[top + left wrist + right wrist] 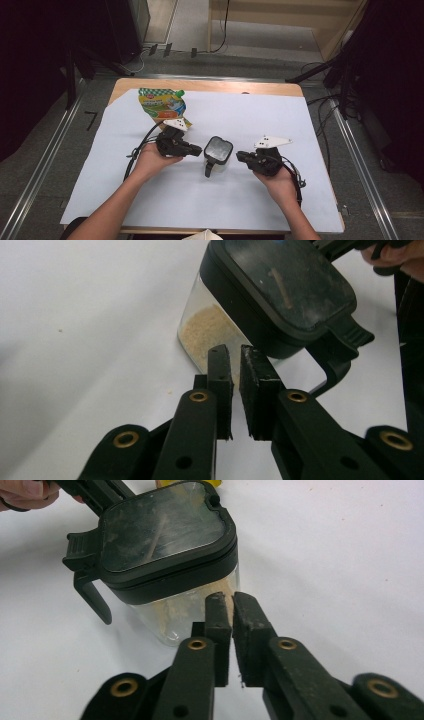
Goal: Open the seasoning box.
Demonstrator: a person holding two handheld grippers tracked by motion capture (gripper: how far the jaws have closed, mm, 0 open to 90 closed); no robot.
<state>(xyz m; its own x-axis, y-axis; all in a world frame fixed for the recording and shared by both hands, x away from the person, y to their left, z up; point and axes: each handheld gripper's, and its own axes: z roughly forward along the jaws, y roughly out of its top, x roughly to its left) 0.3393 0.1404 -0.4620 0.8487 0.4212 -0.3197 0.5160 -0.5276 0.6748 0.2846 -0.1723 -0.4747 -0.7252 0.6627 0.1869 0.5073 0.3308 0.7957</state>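
A clear square plastic container with a black hinged lid (218,150) stands upright near the middle of the wooden counter (205,85), on the white paper sheet (240,112) that covers most of the counter. Its lid is closed, and a black handle hangs down the side facing the person. The left gripper view shows pale, crumb-like contents (207,332) lying in the bottom of the container.

The left gripper (196,149) is held level just beside the container's left side. In its own view the two black fingers (220,385) are drawn together with only a thin slit between the pads, and nothing is caught between them. The tips point at the container's clear wall below the lid; whether they touch it cannot be told.

The right gripper (241,156) is held level just beside the container's right side. Its fingers (219,625) are likewise brought together with nothing between the pads, the tips close to the lower clear wall; contact cannot be confirmed.

A green and yellow printed stand-up pouch (162,103) lies flat on the sheet near the far left corner, beyond the left gripper and apart from the container.

A few loose crumbs (60,330) lie on the sheet.
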